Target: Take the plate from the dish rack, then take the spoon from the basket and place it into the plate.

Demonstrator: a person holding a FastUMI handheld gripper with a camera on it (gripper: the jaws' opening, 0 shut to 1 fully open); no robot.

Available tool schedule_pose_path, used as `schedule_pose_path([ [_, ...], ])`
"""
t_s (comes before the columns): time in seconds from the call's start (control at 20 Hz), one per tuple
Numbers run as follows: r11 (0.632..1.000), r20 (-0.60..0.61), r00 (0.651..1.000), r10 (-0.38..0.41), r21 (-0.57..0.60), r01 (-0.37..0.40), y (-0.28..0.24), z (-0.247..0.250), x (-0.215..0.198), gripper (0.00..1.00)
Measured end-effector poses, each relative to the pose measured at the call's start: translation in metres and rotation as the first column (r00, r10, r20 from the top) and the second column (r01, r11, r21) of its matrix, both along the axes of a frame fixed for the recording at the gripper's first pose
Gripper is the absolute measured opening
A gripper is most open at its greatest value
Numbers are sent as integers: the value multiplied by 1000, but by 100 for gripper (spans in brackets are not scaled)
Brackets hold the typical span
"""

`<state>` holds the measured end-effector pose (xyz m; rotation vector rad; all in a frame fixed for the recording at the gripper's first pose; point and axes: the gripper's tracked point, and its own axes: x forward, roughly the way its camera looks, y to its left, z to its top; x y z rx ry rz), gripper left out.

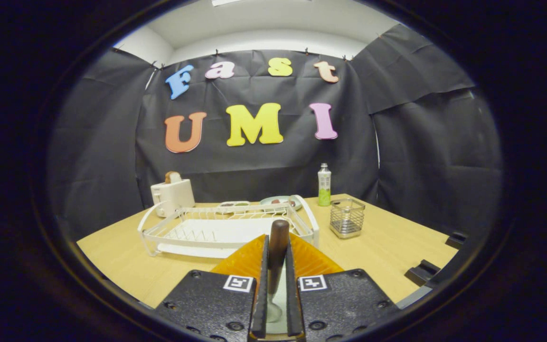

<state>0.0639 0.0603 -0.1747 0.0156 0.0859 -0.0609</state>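
So the claw [277, 304] was clamped on the spoon [277, 259], both fingers [260, 289] pressed against it from either side. The spoon's dark brown handle stuck up out from between them, and its metal bowl end sat low down in the narrow gap. Right under and just ahead of the fingers was an orange plate [309, 261], its ribbed rim showing on both sides of the claw, lying on the wooden table [387, 247]. Beyond the plate sat the white dish rack [226, 228], looking bare inside. To the right of the rack, well apart from the claw, stood the wire basket [346, 217]. Farther back there was a white toaster [173, 194], a small bottle [324, 185] and another plate [280, 202] behind the rack.
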Motion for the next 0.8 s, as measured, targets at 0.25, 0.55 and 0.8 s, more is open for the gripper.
schedule_pose_path([
  [0.25,999,83,996,-39,-25,41,-30,30,-11,56],
  [0.55,997,44,999,13,-80,-10,-17,37,-17,99],
  [0.8,997,24,1000,13,-76,-11,-13,58,-22,100],
])
